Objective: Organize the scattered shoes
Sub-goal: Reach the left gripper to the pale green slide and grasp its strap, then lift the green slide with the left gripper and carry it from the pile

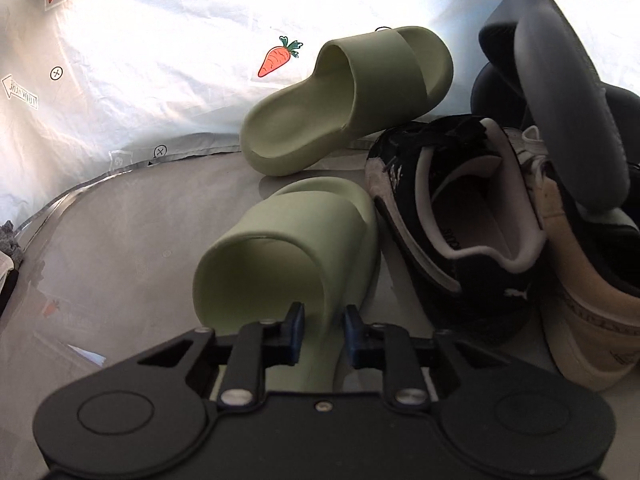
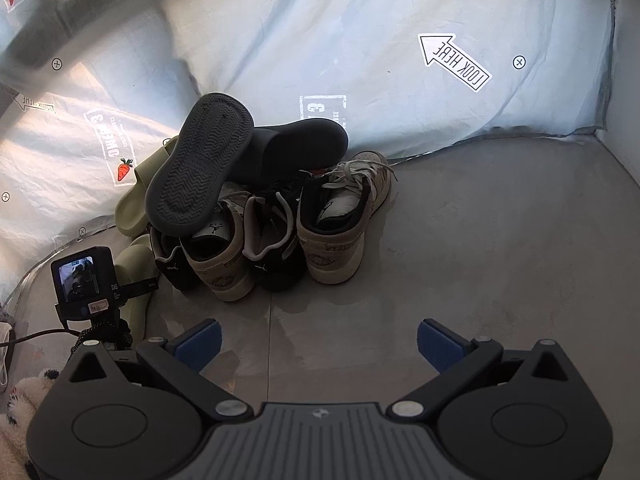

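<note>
Between the blue pads of the left hand-held gripper [image 1: 322, 330], the side wall of a green slide sandal [image 1: 288, 248] is being pinched tight, the sandal lying on the grey floor [image 1: 120, 240] straight ahead of it. Beyond that gripper, a second green sandal [image 1: 348, 96] is leaning against the printed sheet [image 1: 160, 60]. To its right, black sneakers [image 1: 460, 216], beige high-tops [image 2: 336, 220] and grey slides [image 2: 200, 168] are sitting heaped together. The right hand-held gripper [image 2: 318, 344] is hovering wide apart and empty, the heap ahead of it.
</note>
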